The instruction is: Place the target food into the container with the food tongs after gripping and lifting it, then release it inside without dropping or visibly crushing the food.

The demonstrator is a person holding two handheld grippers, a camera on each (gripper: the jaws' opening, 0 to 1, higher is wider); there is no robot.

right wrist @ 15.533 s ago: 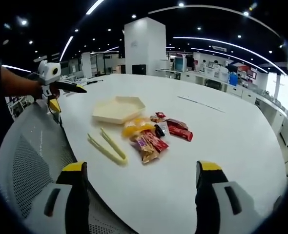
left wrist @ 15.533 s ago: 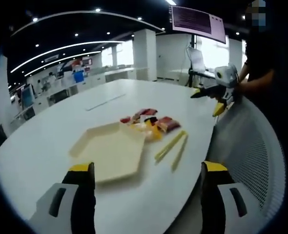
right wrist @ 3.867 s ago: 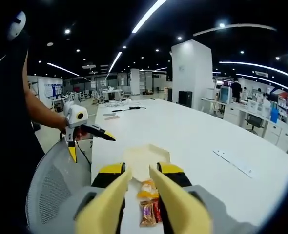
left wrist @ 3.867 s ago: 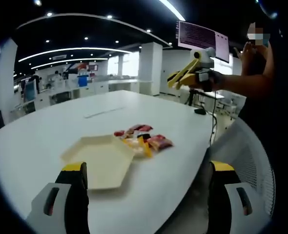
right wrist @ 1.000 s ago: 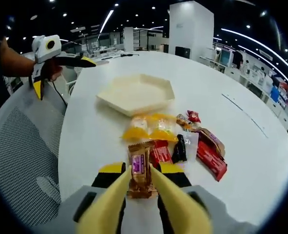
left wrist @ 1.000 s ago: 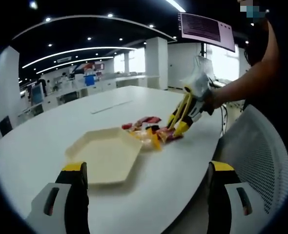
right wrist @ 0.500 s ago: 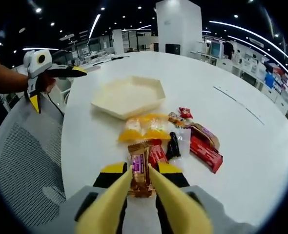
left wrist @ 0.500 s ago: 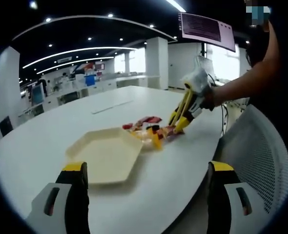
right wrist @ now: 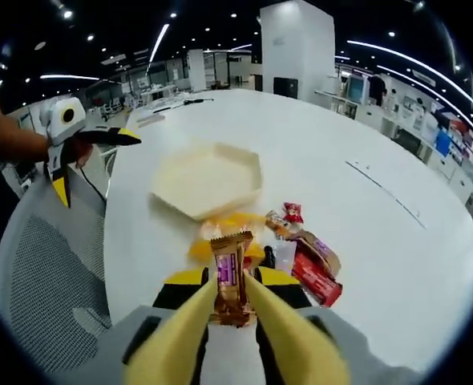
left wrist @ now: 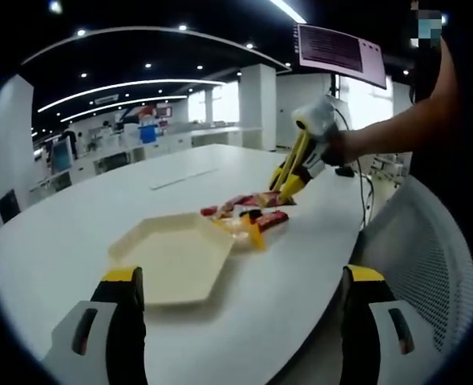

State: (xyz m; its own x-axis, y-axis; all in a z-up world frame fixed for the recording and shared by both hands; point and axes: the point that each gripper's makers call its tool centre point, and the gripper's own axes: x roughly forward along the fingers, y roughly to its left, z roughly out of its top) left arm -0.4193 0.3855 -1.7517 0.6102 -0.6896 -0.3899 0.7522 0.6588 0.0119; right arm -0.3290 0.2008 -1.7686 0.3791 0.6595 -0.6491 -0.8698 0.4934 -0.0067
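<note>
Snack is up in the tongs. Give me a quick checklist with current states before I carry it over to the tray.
1. Grip: tongs close on the brown snack bar from both sides, held by the right gripper: ok.
2. Bar off the table, above the other snacks: ok.
3. Wrapper not visibly crushed: ok, though its lower end is hidden by the tongs.
4. Hexagonal tray holds nothing and lies straight ahead: ok.
5. Left gripper out of the path, at the table edge beside the tray: ok.
6. Firmness of the grip for the carry: cannot tell.
</note>
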